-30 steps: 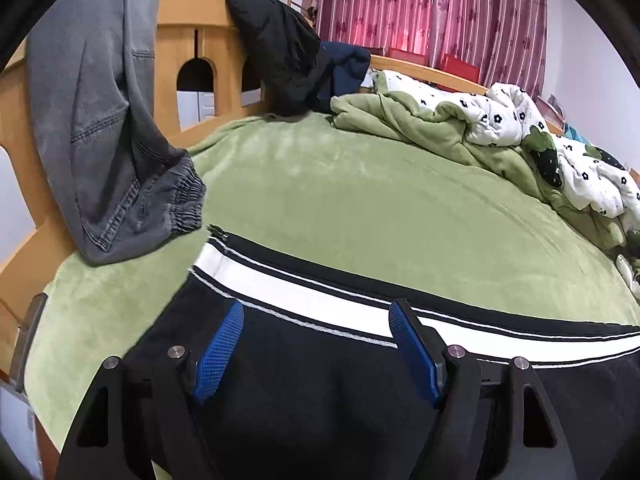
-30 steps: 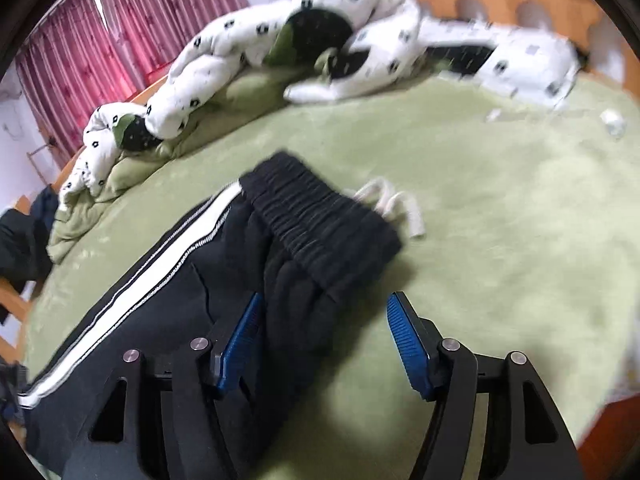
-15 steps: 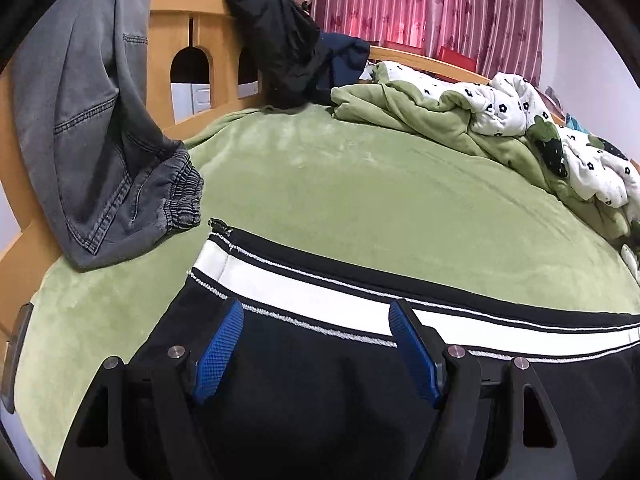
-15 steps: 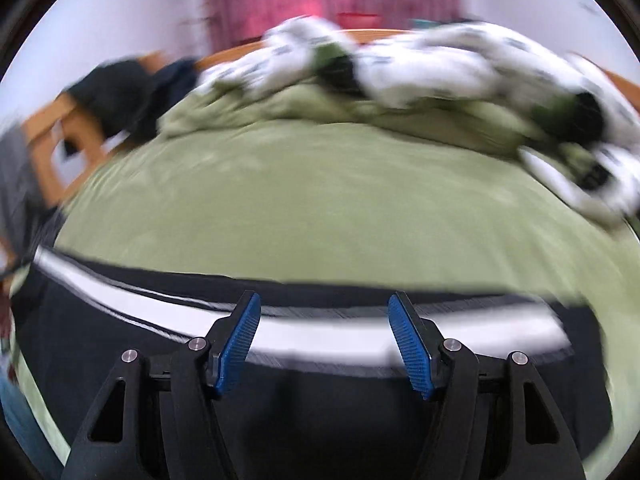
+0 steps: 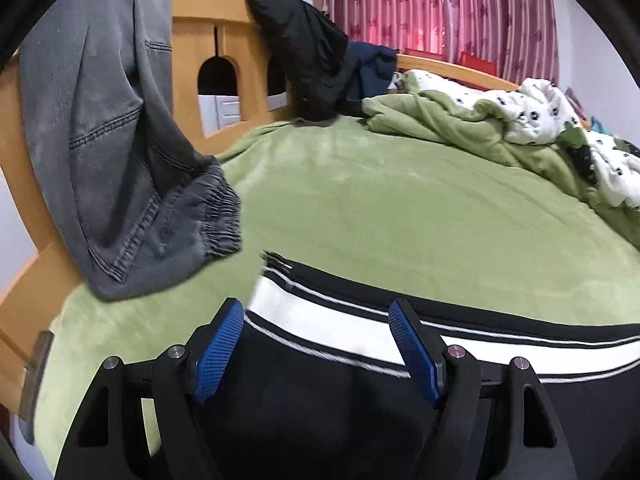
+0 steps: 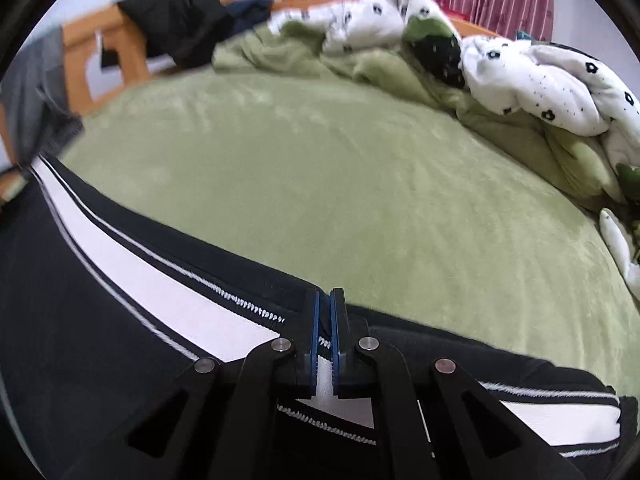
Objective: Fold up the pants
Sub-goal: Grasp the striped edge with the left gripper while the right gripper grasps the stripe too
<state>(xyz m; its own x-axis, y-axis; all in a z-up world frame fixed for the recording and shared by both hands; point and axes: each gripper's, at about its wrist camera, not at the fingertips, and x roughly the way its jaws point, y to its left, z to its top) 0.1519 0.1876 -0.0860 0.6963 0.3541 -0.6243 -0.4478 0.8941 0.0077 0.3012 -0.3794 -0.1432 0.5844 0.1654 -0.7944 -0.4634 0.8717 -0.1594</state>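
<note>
Pants: black track pants [image 5: 320, 392] with a white side stripe, laid flat along the near edge of the green bedspread [image 5: 400, 208].
Cut off: both views lose the near half of the pants under the gripper frames; the waistband shows in neither view.
Hem end: in the left wrist view a leg end with a small zipper lies just short of the grey jeans [image 5: 108, 132].
Hard to make out: the left side of the right wrist view is smeared, so the jeans and bed frame there are only blurs.
Left gripper: left gripper [image 5: 316, 344] hovers over the stripe near the leg end, blue pads wide apart, cloth showing between them; whether the tips touch it, can't tell.
Right gripper: right gripper [image 6: 325, 334] jaws have just snapped together, and they are clamped on a pinch of the striped seam, white cloth showing between the pads.
Right grip spot: on the stripe farther along the leg; the black fabric bunches around the pads.
Jeans: draped over the wooden bed frame [image 5: 196, 40], cuff hanging down to the bedspread just beside the leg end.
Dark jacket: black jacket [image 5: 300, 40] slung over the frame farther back, a navy garment beside it.
Duvet: white flower-print and green duvet [image 6: 520, 76] heaped along the far side, well apart from the pants.
Behind: pink curtains [image 5: 420, 4].
</note>
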